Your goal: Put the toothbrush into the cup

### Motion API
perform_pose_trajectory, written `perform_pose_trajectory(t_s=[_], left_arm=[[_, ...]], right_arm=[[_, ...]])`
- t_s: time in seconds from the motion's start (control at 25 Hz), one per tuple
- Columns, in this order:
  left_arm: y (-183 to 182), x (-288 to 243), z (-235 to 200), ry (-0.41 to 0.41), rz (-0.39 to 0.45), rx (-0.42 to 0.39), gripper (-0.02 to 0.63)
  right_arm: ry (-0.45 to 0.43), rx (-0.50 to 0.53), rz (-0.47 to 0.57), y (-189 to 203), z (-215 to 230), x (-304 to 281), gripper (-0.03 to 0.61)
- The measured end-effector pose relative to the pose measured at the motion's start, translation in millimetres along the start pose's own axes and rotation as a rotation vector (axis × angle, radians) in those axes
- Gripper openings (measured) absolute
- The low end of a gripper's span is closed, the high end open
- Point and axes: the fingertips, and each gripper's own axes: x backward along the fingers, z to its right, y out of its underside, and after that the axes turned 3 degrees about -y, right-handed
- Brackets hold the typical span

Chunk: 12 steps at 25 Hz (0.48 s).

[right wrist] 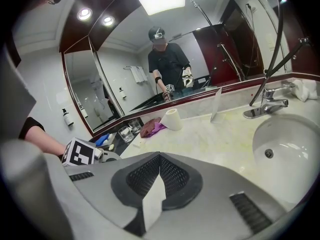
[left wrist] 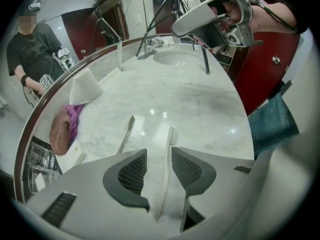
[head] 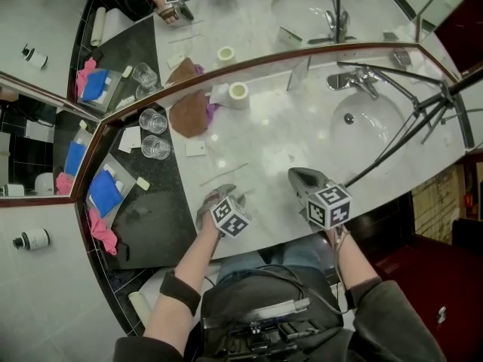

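**Head view.** The left gripper (head: 225, 194) lies low over the white marble counter (head: 287, 134) at its near edge. The right gripper (head: 298, 178) is beside it, nearer the sink (head: 362, 119). A slim grey stick (head: 223, 174) lies on the marble just ahead of the left gripper. The toothbrush is too pale to make out against the stone here. Two glass cups (head: 157, 147) stand well apart from both grippers, on the dark tray (head: 151, 202) at the counter's left end. A brown cloth (head: 189, 111) and a toilet roll (head: 238, 94) lie beyond them by the mirror.

**Left gripper view.** The left gripper (left wrist: 159, 152) has its jaws parted by a moderate gap. The white toothbrush (left wrist: 164, 174) lies flat on the marble in that gap, closer to the right-hand pad. Its bristle head points forward past the tips. Neither pad visibly presses on it. The grey stick (left wrist: 126, 134) lies just to the left, outside the jaws. The right gripper (left wrist: 210, 16) shows at the top, above the counter. The glass cups (left wrist: 42, 159) are cut off at the lower-left edge.

**Right gripper view.** The right gripper (right wrist: 160, 156) has its pads meeting at the tips, with nothing gripped. A pale wedge shows in the slit behind the tips, and I cannot tell what it is. Past the jaws are the left gripper's marker cube (right wrist: 80, 153), the glass cups (right wrist: 127, 131), the toilet roll (right wrist: 172, 119), the faucet (right wrist: 265, 104) and the sink (right wrist: 290, 144). The toothbrush is hidden behind the gripper body in this view.
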Motion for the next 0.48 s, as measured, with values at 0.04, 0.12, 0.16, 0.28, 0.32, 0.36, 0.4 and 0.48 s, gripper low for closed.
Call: perform_pose_trajectory(t_s=[0.04,0.12,0.16,0.28,0.32,0.36,0.4,0.48], left_arm=[[-2,5,-3,-0.005,0.015,0.013,0.159],[-12,21,-9,-0.010,0.064,0.050,0.158],[-16,31,-13,-0.014,0.092,0.077,0.156],[-19,58,-31,-0.061,0.176,0.177,0.069],[-18,68,-39,-0.082,0.207,0.214,0.029],[-18,78,-46,-0.101,0.240,0.254,0.012],[-18,89,-53,-0.114,0.277,0.299,0.005],[-17,111,-66,-0.134,0.358,0.393,0.003]], right_arm=[[-0.002,0.002,0.000,-1,-1,-1,0.021],[-0.007,0.009,0.001,-5,-3,-3,0.021],[-0.010,0.014,0.001,-8,-4,-5,0.021],[-0.023,0.034,0.003,-17,-11,-10,0.021],[-0.031,0.043,0.005,-21,-14,-12,0.021],[-0.039,0.053,0.006,-25,-17,-15,0.021],[-0.047,0.064,0.007,-30,-21,-18,0.021],[-0.063,0.085,0.007,-37,-29,-25,0.021]])
